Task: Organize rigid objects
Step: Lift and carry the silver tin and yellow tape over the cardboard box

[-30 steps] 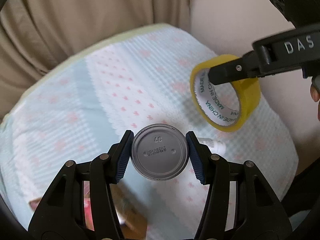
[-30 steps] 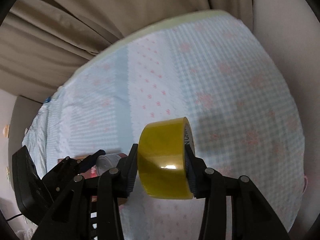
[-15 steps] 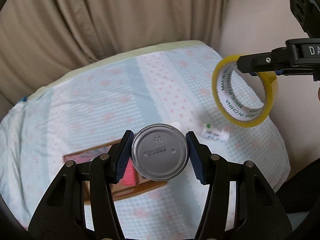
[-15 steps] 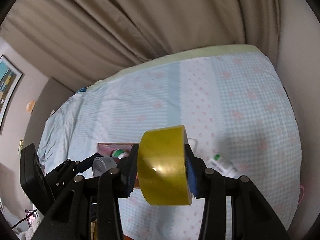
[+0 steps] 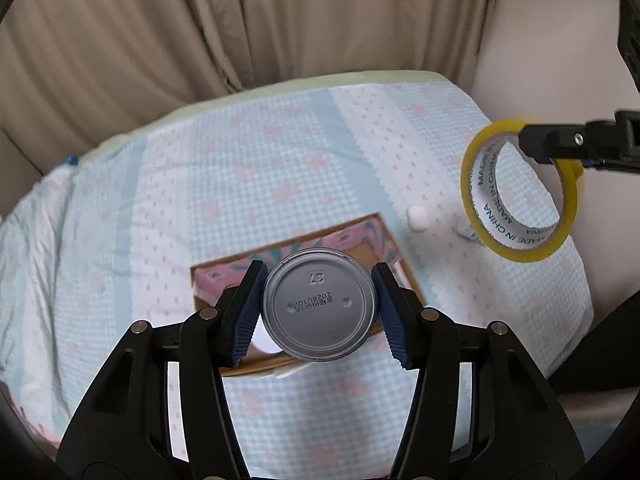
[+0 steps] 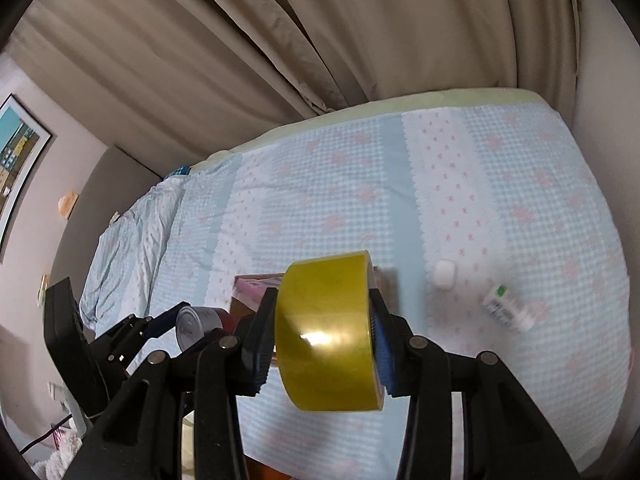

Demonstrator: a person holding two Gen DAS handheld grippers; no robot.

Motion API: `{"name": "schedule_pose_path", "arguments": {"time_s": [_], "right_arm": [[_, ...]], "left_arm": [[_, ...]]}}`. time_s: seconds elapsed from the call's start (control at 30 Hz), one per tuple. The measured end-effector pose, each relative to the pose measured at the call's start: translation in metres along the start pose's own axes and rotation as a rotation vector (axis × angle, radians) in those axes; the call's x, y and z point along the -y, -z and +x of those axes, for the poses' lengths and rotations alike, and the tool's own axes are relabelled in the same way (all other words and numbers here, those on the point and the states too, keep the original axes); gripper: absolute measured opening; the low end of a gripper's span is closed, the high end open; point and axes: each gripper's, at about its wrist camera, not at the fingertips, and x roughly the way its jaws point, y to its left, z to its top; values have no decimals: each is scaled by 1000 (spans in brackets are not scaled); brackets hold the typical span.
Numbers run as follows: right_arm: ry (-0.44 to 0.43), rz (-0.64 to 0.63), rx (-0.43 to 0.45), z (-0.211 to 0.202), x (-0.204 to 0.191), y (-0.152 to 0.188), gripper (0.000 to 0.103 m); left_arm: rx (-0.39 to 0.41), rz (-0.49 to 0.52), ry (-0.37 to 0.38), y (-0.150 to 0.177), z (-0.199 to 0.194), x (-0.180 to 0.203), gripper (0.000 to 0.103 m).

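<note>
My left gripper (image 5: 319, 307) is shut on a metal can (image 5: 319, 307), its grey bottom facing the camera, held above an open cardboard box (image 5: 384, 240) with a pink patterned inside. My right gripper (image 6: 323, 332) is shut on a yellow tape roll (image 6: 328, 332), held in the air right of the box; the roll also shows in the left wrist view (image 5: 520, 196). The can and left gripper show in the right wrist view (image 6: 196, 326). A small white case (image 6: 445, 275) and a small white bottle (image 6: 507, 307) lie on the bed right of the box.
The bed (image 5: 240, 184) has a light blue and pink patterned cover. Beige curtains (image 5: 240, 20) hang behind it and a wall (image 5: 560, 60) runs along the right side. A framed picture (image 6: 16, 152) hangs on the left wall.
Both grippers have pulled back and up from the bed with their loads. The box, the white case and the bottle have come into view below.
</note>
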Motion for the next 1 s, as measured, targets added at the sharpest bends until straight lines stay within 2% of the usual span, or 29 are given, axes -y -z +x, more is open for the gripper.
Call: {"name": "schedule_pose_path", "arguments": {"time_s": [0.23, 0.4, 0.57, 0.8, 1.0], "right_arm": [[41, 83, -32, 56, -42, 17, 39], [72, 113, -83, 102, -62, 27, 39], [62, 148, -155, 151, -71, 33, 39], [50, 160, -263, 234, -71, 36, 39], [62, 243, -280, 275, -50, 38, 38]], "left_arm": [[-56, -31, 4, 19, 35, -80, 51], [-93, -17, 13, 25, 70, -108, 51], [-134, -32, 32, 29, 110, -125, 51], [-210, 5, 21, 35, 177, -134, 51], [-262, 51, 16, 33, 218, -135, 51]]}}
